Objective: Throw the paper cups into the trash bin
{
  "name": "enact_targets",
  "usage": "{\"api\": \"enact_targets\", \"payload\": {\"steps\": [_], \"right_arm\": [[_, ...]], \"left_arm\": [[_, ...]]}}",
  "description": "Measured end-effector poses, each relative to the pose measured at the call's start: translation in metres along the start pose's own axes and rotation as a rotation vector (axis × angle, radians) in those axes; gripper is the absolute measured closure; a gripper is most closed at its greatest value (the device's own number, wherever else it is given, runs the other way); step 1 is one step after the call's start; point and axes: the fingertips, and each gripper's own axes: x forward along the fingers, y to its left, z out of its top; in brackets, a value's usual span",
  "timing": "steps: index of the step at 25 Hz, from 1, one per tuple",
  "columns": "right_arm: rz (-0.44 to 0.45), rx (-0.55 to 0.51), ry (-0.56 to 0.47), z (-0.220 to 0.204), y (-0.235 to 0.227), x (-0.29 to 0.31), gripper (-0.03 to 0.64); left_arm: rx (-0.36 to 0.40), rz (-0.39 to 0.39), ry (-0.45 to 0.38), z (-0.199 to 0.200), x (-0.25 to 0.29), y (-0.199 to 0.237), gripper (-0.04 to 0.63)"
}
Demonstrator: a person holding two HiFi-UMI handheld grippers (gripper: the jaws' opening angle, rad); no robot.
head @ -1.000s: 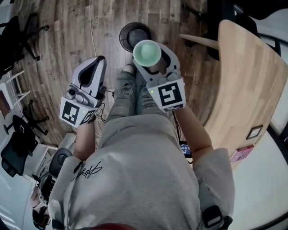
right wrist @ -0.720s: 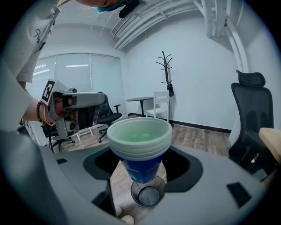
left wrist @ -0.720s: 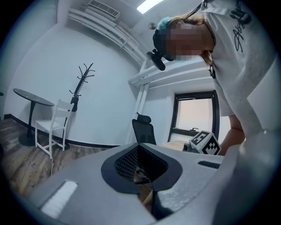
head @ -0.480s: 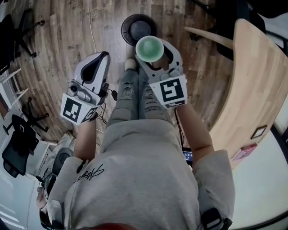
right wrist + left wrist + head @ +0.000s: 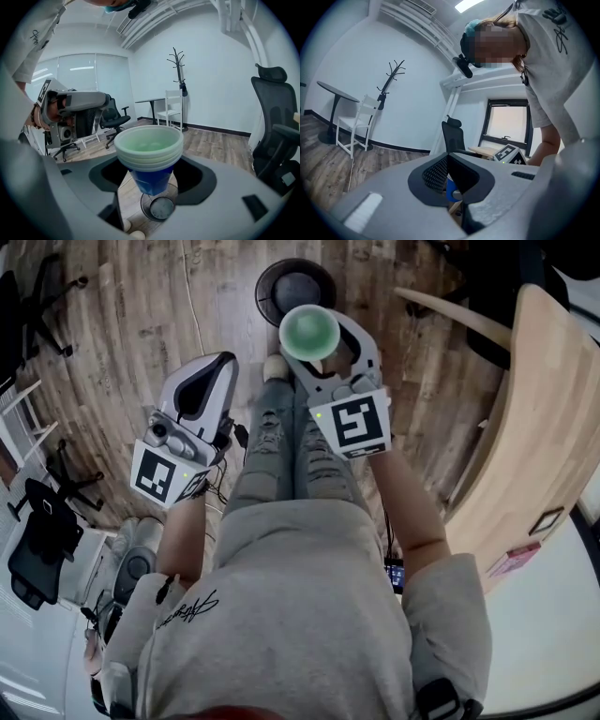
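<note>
Right gripper [image 5: 311,334] is clamped on the nested paper cups [image 5: 149,149], upright, mouths up. The trash bin [image 5: 281,282] stands on the floor below them, slightly ahead; a small forward move probably precedes release. Left gripper [image 5: 216,371] is closed, empty, and farther from the bin.

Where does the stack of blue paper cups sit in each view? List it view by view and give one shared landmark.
Head view: stack of blue paper cups top centre, just below the round black trash bin.
Left gripper view: only a blue sliver low in the middle, probably the stack.
Right gripper view: centre, directly above the bin.
Landmark: the bin, in head and right gripper views.
</note>
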Motion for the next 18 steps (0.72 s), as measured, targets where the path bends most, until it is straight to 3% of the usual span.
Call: {"api": "enact_targets", "payload": {"steps": [7, 18], "right_arm": [[0.014, 0.002, 0.06, -0.019, 0.001, 0.019, 0.33], [0.026, -0.003, 0.071, -0.047, 0.001, 0.045, 0.33]], "left_arm": [[-0.016, 0.028, 0.01, -0.02, -0.006, 0.018, 0.592], [-0.026, 0.017, 0.03, -0.045, 0.0, 0.027, 0.592]]}}
